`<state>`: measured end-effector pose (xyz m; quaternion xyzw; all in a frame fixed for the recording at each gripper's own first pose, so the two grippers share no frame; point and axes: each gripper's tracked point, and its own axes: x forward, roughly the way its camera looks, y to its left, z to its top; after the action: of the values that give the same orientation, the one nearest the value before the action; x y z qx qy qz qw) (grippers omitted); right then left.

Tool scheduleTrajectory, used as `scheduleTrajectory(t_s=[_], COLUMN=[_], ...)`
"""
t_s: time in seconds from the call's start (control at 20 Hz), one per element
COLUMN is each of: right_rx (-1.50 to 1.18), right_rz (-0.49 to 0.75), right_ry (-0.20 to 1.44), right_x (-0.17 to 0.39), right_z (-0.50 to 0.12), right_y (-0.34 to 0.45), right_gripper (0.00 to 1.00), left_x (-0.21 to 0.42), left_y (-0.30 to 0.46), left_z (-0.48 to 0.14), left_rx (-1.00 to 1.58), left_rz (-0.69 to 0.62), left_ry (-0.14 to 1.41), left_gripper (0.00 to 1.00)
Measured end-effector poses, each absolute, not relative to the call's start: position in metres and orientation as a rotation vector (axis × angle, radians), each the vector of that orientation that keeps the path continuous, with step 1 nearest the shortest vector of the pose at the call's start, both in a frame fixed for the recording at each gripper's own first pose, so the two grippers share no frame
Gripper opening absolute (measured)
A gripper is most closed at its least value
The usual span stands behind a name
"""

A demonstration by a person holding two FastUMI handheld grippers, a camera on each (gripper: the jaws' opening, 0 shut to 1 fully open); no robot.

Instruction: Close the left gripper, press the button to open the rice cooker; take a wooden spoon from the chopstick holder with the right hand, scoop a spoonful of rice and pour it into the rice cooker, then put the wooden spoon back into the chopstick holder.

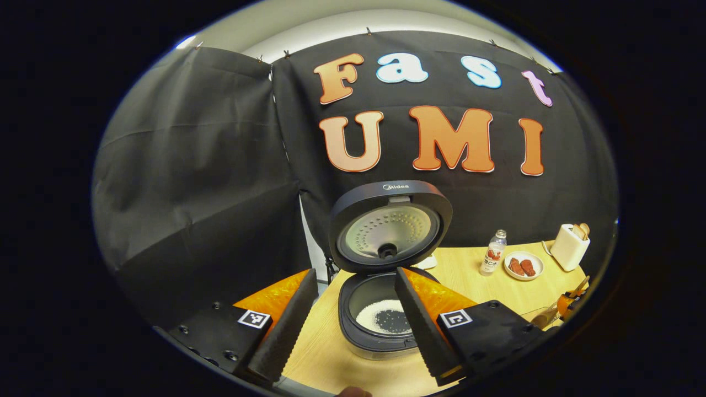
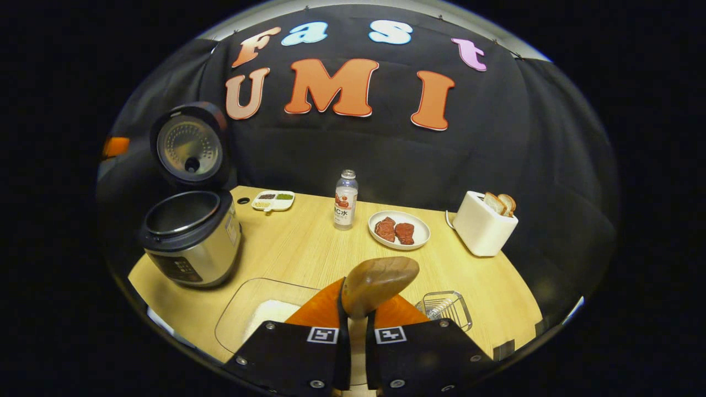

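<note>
In the right gripper view, the rice cooker [image 2: 190,242] stands at the left end of the wooden surface [image 2: 298,248], close to the left edge and near the front-left corner, with its lid [image 2: 190,146] swung up against the booth wall and its pot open to the top. Behind it, toward the back edge, lies a small divided dish [image 2: 273,201], and to its right a broad strip of bare surface runs to a bottle [image 2: 345,199] near the back. Along the near edge a clear container [image 2: 242,314] with rice [image 2: 270,314] in it sits just left of the right hand-held gripper [image 2: 357,331], whose fingers are pressed on the handle of the wooden spoon [image 2: 379,282]; the spoon's bowl rises upright above the near edge, clear of everything else. Just right of it a wire chopstick holder [image 2: 447,309] rests near the front edge. Farther back are a plate [image 2: 416,238] with two pieces of meat and, near the right edge, a toaster [image 2: 482,226] holding bread. In the left gripper view, the left hand-held gripper [image 1: 353,325] is spread wide, hovering in front of the open cooker, where a little rice [image 1: 375,317] lies in the pot [image 1: 358,292]; bare surface lies between the fingers and the near edge.
</note>
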<state>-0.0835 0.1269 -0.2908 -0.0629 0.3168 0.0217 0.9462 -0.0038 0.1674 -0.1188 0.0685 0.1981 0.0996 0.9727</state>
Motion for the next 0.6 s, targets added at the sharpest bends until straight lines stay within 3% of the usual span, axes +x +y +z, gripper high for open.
scheduleTrajectory(t_s=[0.4,0.6], right_rx=[-0.160,-0.093], right_rz=[-0.012,-0.029], right_ry=[0.609,0.640], right_x=[-0.111,-0.119], right_z=[-0.322,-0.330], right_y=[0.153,0.175], right_gripper=[0.09,0.08], left_x=[0.020,0.024], left_y=[0.154,0.147], left_z=[-0.131,-0.139], left_rx=[0.196,0.202], left_rz=[0.078,0.017], left_ry=[0.421,0.426], left_gripper=[0.94,1.00])
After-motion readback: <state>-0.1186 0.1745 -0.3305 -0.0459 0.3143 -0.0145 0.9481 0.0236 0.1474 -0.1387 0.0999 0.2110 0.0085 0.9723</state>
